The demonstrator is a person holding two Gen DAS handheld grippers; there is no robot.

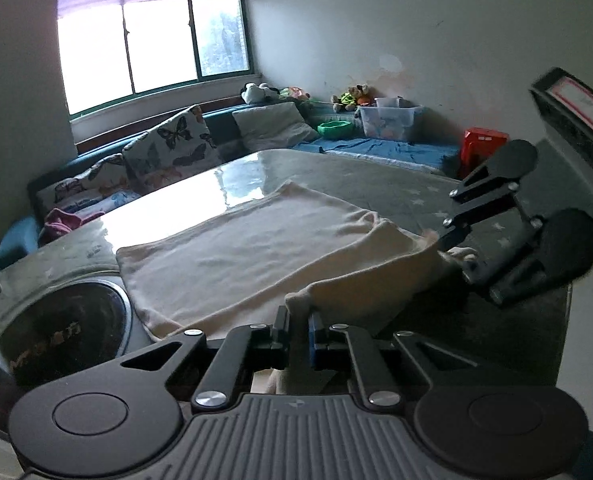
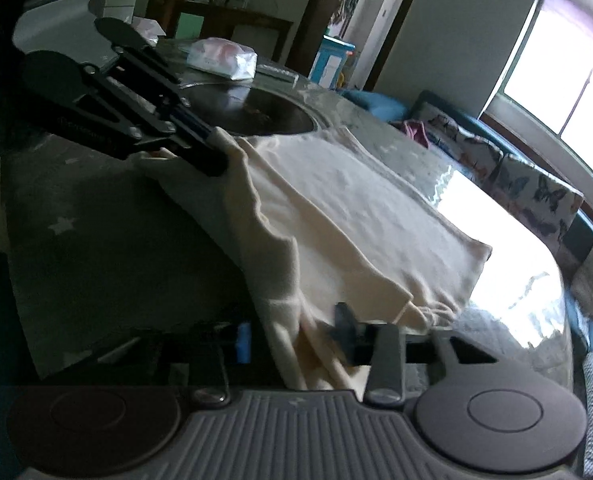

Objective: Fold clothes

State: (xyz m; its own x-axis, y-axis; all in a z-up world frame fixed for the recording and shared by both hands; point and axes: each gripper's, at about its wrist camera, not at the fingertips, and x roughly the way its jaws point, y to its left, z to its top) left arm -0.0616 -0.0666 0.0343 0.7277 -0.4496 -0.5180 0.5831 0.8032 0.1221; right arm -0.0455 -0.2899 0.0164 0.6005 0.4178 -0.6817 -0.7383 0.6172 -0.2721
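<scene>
A cream garment [image 1: 248, 248] lies spread on the grey star-patterned table [image 1: 376, 176]. My left gripper [image 1: 298, 330] is shut on the garment's near edge and lifts it a little. My right gripper [image 1: 452, 250] comes in from the right and pinches the same edge further along. In the right wrist view the garment [image 2: 356, 216] runs between the right gripper's fingers [image 2: 296, 340], which look partly apart with cloth bunched between them. The left gripper [image 2: 216, 152] grips the far corner there.
A round metal basin [image 1: 64, 332] is set into the table at the left. A tissue pack [image 2: 222, 58] lies beyond it. A sofa with butterfly cushions [image 1: 168, 144], a clear storage box [image 1: 388, 120] and a red stool [image 1: 482, 146] stand behind the table.
</scene>
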